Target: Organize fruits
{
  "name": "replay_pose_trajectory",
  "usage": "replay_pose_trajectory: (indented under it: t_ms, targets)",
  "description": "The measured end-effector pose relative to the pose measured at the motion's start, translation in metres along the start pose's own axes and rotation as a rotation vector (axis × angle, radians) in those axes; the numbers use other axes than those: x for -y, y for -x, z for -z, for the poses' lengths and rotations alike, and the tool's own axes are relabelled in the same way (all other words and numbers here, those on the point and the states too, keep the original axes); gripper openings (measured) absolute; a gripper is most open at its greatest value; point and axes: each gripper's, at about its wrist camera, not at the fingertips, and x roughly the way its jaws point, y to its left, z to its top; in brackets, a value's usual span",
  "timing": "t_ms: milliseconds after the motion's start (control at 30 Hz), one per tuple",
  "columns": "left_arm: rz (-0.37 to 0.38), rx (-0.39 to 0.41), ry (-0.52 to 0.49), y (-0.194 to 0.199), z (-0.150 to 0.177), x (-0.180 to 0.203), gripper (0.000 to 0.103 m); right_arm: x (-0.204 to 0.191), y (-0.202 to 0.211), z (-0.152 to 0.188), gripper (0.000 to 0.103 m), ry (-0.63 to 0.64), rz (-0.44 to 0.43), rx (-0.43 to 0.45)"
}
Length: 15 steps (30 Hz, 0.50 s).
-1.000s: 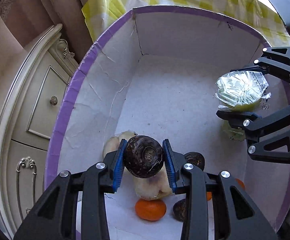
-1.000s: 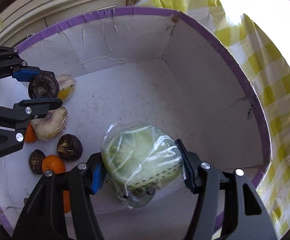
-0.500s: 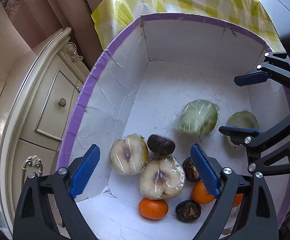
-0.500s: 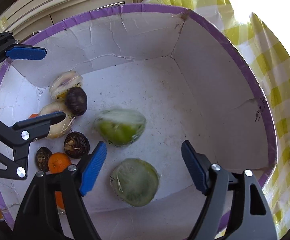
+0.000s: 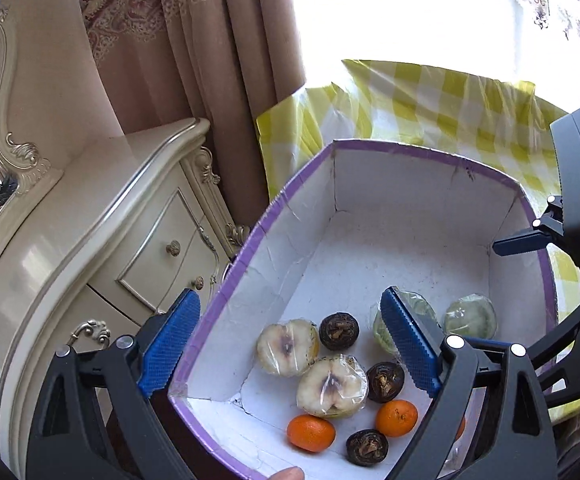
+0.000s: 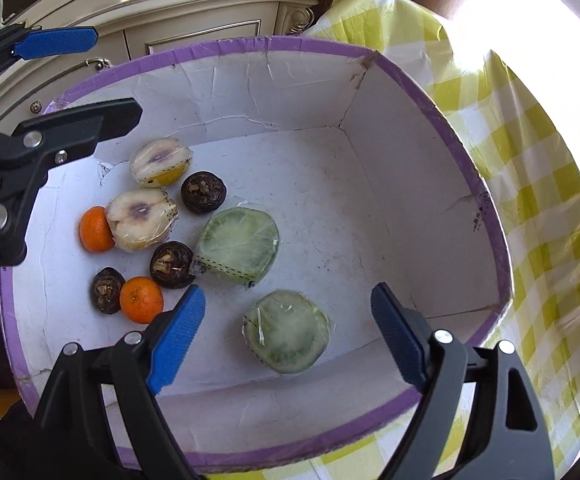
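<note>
A white box with a purple rim (image 5: 410, 152) (image 6: 290, 46) holds the fruit. In it lie two wrapped green halves (image 6: 238, 245) (image 6: 287, 332), two wrapped pale halves (image 6: 141, 218) (image 6: 161, 161), three dark brown round fruits (image 6: 203, 192) (image 6: 171, 265) (image 6: 107, 290) and two oranges (image 6: 141, 299) (image 6: 95, 229). My left gripper (image 5: 290, 344) is open and empty above the box's near left edge. My right gripper (image 6: 285, 336) is open and empty above the box's near side, over a green half.
The box stands on a yellow checked cloth (image 6: 550, 184) (image 5: 430, 96). A cream carved cabinet (image 5: 89, 240) (image 6: 193, 8) stands close to the box's left side. Brown curtains (image 5: 193, 40) hang behind it, with a bright window beyond.
Both grippers opened and let go: the dark fruit and the wrapped green half now lie in the box. Both grippers have pulled back and up from the box.
</note>
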Motion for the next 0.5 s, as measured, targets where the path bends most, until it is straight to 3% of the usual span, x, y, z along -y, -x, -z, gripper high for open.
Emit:
replay_pose_trajectory:
  t_ms: [167, 500]
  targets:
    - [-0.067, -0.093, 0.018, -0.001, -0.004, -0.001, 0.089, 0.003, 0.014, -0.001, 0.093, -0.052, -0.036, -0.010]
    - [0.025, -0.197, 0.037, -0.017, 0.010, 0.003, 0.089, 0.001, 0.006, 0.002, 0.093, -0.088, -0.067, -0.063]
